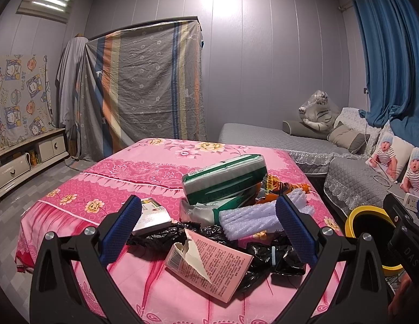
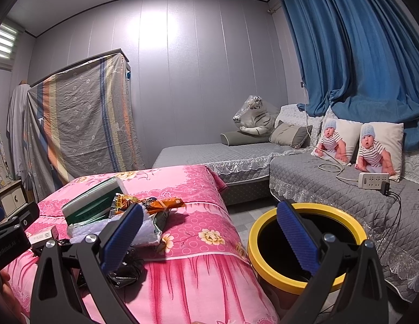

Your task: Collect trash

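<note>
A heap of trash lies on the pink flowered cover [image 1: 82, 197]. Nearest my open left gripper [image 1: 209, 229] is a torn pink carton [image 1: 217, 267], with crumpled black plastic [image 1: 274, 256] around it. Behind them lie white foam netting [image 1: 252, 216], a green-and-white tissue pack [image 1: 225, 178], an orange snack wrapper [image 1: 282, 186] and a small box [image 1: 152, 213]. The yellow-rimmed bin [image 2: 306, 243] stands on the floor right of the cover. My open right gripper [image 2: 209, 232] hovers between the cover's edge and the bin, holding nothing. The same tissue pack [image 2: 93, 202] and wrapper [image 2: 161, 202] appear to its left.
A grey quilted sofa [image 2: 331, 186] runs behind and right of the bin, carrying a power strip [image 2: 372, 180] with cables, baby-print cushions [image 2: 379, 148] and a plush tiger [image 2: 254, 120]. A sheet-draped wardrobe [image 1: 144, 86] and a low TV cabinet [image 1: 26, 162] stand at the left.
</note>
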`<state>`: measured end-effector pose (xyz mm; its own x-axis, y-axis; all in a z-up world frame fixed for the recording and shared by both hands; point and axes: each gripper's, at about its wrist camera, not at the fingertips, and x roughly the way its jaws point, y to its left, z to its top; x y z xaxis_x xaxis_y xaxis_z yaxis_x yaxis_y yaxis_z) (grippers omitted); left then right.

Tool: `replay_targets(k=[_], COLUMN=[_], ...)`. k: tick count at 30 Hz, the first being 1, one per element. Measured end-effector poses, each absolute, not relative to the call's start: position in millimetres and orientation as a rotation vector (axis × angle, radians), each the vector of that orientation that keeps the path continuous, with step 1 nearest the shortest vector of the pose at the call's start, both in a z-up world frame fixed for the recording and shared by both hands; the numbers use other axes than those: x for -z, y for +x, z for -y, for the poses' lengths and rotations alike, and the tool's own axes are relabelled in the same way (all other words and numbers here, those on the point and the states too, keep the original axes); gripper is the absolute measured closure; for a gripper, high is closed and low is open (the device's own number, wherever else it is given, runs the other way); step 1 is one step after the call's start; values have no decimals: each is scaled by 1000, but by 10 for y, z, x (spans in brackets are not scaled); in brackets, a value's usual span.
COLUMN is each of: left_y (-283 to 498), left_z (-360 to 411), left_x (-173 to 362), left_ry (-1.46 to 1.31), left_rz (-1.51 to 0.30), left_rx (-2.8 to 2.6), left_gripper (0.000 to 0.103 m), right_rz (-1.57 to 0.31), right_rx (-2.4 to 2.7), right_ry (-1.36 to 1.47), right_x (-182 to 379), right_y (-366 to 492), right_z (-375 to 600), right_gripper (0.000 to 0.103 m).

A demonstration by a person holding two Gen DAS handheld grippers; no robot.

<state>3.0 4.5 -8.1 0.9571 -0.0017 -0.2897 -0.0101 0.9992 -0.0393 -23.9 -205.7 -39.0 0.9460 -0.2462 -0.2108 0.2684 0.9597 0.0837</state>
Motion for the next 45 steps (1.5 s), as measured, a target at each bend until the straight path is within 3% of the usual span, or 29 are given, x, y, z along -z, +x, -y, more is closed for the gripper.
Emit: replay_targets(k=[21, 28, 32, 41, 42, 45], left_y=[120, 286, 457, 755, 812, 826], left_z=[-202, -542, -801, -1147, -1200, -1221], left_x=[137, 9, 45, 276, 301, 380], left_ry=[-78, 115, 139, 113, 92, 59], left_rz=[-333, -275, -421, -531, -550, -568], left_rx=[129, 196, 331, 331, 335, 349], left_gripper=[8, 8, 8, 8, 8, 8], right_rz=[-210, -460, -640, -898, -920, -955], right_rx=[86, -362, -520, -534, -533, -527], right_ry=[43, 19, 8, 114, 120, 119], right_x=[252, 254, 413, 687, 726, 792], right_y=[15, 556, 950, 1730, 1777, 1864], right_z=[2241, 2200, 2014, 1844, 1843, 1816], right_gripper=[7, 7, 7, 7, 8, 25])
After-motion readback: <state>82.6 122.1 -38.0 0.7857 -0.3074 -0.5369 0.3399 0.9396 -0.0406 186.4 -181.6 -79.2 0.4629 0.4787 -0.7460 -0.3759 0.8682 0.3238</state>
